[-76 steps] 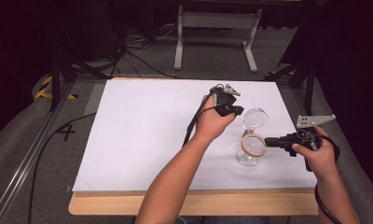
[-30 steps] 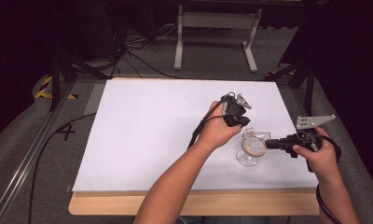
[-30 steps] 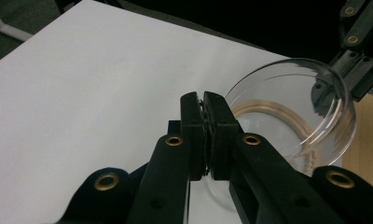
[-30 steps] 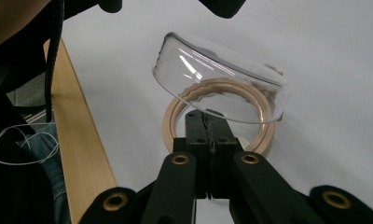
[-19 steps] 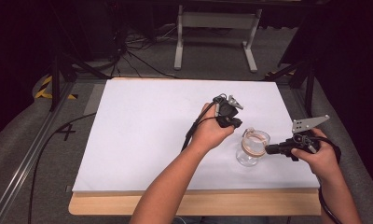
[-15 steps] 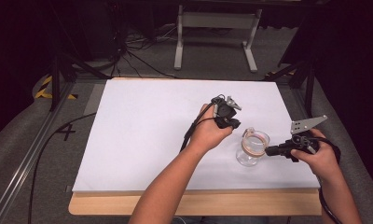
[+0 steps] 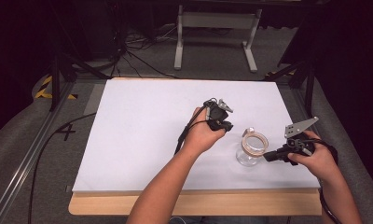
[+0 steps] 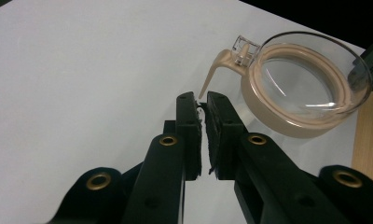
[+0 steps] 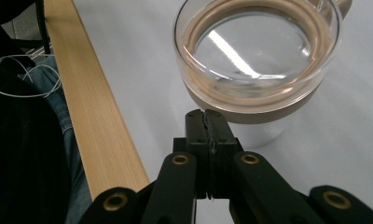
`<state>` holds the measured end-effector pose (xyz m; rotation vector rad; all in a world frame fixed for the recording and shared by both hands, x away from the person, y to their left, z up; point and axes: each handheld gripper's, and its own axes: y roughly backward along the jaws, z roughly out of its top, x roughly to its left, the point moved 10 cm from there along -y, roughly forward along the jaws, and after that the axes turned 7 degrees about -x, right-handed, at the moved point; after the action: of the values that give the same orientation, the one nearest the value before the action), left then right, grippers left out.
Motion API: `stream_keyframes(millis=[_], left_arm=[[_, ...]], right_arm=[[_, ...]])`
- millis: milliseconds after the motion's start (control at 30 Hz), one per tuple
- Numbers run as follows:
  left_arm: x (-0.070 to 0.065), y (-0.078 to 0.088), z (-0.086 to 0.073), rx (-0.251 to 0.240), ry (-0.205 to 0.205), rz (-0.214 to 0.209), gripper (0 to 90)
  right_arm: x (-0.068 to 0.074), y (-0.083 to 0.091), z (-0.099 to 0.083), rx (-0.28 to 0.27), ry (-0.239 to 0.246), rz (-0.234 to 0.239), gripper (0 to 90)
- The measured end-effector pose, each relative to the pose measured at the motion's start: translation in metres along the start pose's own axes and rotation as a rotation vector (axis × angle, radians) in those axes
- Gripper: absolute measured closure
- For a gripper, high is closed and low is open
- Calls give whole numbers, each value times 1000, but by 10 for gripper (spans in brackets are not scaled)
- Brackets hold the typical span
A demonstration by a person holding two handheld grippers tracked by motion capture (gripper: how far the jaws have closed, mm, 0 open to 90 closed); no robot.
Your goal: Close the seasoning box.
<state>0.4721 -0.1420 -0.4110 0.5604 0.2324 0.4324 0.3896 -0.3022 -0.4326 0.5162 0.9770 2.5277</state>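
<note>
A small clear glass jar (image 7: 251,148) with a tan hinged lid (image 8: 296,88) stands on the white sheet (image 7: 142,130), right of centre. The lid lies flat on the jar, and its tan latch lever (image 8: 217,70) sticks out toward my left gripper (image 8: 201,100). That gripper (image 7: 226,126) hovers just left of the jar. Its jaws have just been opening, and only a narrow gap with nothing in it shows between the pads. My right gripper (image 9: 204,114) is shut, with its tips at the jar's tan band (image 9: 250,109) on the right side (image 7: 267,157).
The table's wooden front edge (image 7: 194,205) runs close behind the right hand and shows as a strip (image 9: 91,107) in the right gripper view. Bare white sheet spreads to the left and far side. A metal stand (image 7: 212,32) and cables lie on the floor beyond.
The lid, which stood upright before, now lies down on the jar. My left gripper has drawn back from the jar, leftward and nearer. The right gripper has stayed put.
</note>
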Motion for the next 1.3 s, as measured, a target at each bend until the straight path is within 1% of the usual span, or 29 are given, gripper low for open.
stream_keyframes(millis=[67, 200, 233, 267, 300, 333, 400, 467, 500, 600, 667, 700, 733, 767, 800, 833, 900, 933, 967, 1000, 1033, 1067, 1100, 1133, 1167, 1200, 1233, 1267, 1300], left_arm=[[1, 1, -1, 0, 6, 3, 837], [2, 3, -1, 3, 1, 7, 830], [2, 3, -1, -5, 5, 10, 829], [2, 4, 0, -9, 11, 13, 826], [2, 6, -1, -1, 9, 12, 819], [3, 6, 0, -10, 5, 13, 810], [3, 8, 1, -19, 13, 19, 787], [3, 11, 1, -29, 24, 23, 756], [3, 12, 1, -36, 23, 26, 735], [4, 14, 0, -41, 31, 33, 704], [5, 16, -1, -48, 49, 39, 690], [6, 17, -2, -44, 45, 40, 685], [7, 17, -3, -50, 50, 44, 683], [7, 17, -3, -50, 50, 44, 679], [8, 18, -5, -44, 49, 45, 679], [8, 18, -6, -50, 62, 49, 675], [11, 20, -9, -49, 63, 56, 669], [11, 20, -9, -49, 63, 56, 667], [13, 22, -11, -53, 72, 64, 663], [14, 23, -12, -52, 80, 66, 662], [16, 25, -14, -52, 84, 72, 661], [16, 25, -14, -52, 84, 72, 657], [18, 26, -16, -47, 84, 77, 652], [20, 27, -18, -48, 87, 82, 652], [21, 27, -20, -49, 95, 89, 651], [23, 28, -22, -47, 93, 93, 649], [27, 30, -27, -39, 95, 106, 645], [27, 30, -27, -39, 95, 106, 644], [28, 30, -29, -38, 102, 109, 644]], right_arm=[[0, 0, -1, 4, -1, 1, 900], [1, 2, 0, 5, 2, -1, 900], [1, 3, 0, -1, 2, 1, 900], [2, 5, 1, -10, 6, 2, 900], [2, 8, 4, -31, 8, 5, 898], [3, 11, 5, -47, 10, 9, 895], [3, 16, 9, -84, 11, 14, 874], [2, 22, 13, -124, 15, 2, 847], [0, 26, 17, -159, 14, -13, 829], [-6, 35, 23, -228, 5, -53, 779], [-14, 43, 26, -277, -12, -106, 762], [-19, 47, 27, -305, -18, -128, 736], [-22, 50, 28, -326, -27, -145, 716], [-22, 50, 28, -326, -27, -145, 716], [-28, 55, 29, -354, -35, -175, 711], [-34, 60, 27, -374, -58, -202, 694], [-43, 64, 23, -385, -83, -225, 669], [-43, 64, 23, -385, -83, -225, 669], [-54, 67, 18, -394, -103, -261, 638], [-58, 68, 16, -395, -103, -280, 626], [-63, 69, 14, -396, -113, -301, 615], [-63, 69, 14, -396, -113, -301, 615], [-73, 70, 9, -395, -122, -340, 575], [-73, 70, 9, -395, -122, -340, 575], [-77, 70, 7, -395, -125, -353, 555], [-82, 69, 4, -391, -128, -370, 533], [-90, 68, -1, -379, -133, -398, 499], [-90, 68, -1, -379, -133, -398, 499], [-94, 67, -4, -370, -135, -411, 492]])
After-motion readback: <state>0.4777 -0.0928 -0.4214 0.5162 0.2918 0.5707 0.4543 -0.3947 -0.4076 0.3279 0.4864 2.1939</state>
